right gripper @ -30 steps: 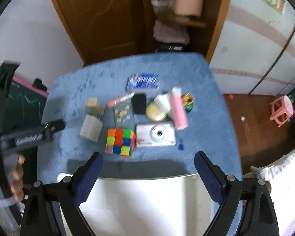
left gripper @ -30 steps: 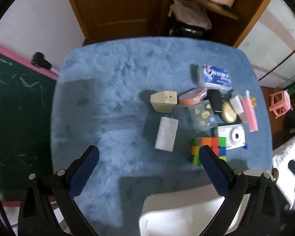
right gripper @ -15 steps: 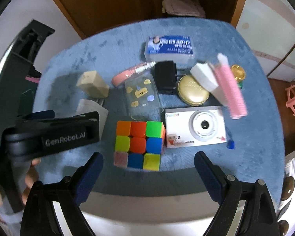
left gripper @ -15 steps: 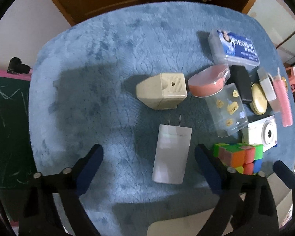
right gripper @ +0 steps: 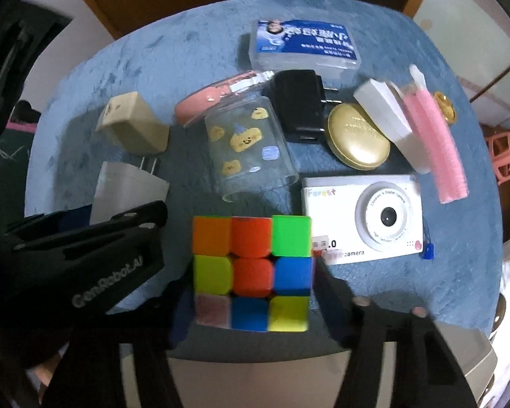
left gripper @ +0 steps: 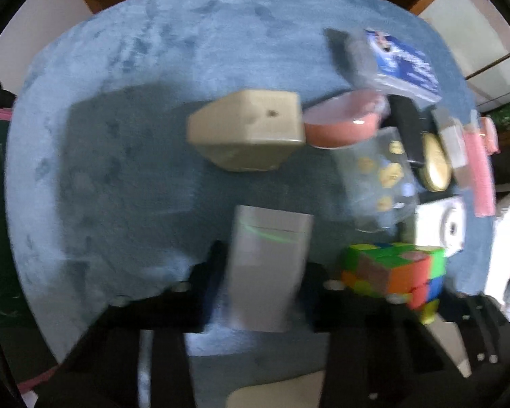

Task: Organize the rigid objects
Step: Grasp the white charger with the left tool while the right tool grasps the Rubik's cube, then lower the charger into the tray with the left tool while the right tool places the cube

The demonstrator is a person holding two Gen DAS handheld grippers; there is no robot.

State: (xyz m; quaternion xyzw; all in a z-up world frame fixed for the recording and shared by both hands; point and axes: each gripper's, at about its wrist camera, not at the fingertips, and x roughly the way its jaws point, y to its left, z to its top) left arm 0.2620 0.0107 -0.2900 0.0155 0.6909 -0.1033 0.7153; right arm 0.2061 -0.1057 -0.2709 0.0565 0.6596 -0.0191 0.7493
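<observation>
You are closing your left tool (left gripper: 265, 272) narrowly around the white charger (left gripper: 268, 265) on the blue surface (left gripper: 119, 136). Only your right wrist view is showing your right tool (right gripper: 251, 292) gripping the puzzle cube (right gripper: 251, 272) beside the toy camera (right gripper: 363, 219).

Three chargers (right gripper: 132, 125); one cube (right gripper: 251, 272); one camera (right gripper: 362, 217); one jar (right gripper: 248, 149).

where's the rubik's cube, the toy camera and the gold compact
rubik's cube (right gripper: 252, 273), right wrist view, centre red tile of the top face
toy camera (right gripper: 362, 219), right wrist view, white front left of the lens
gold compact (right gripper: 358, 141), right wrist view, middle of the lid
</observation>
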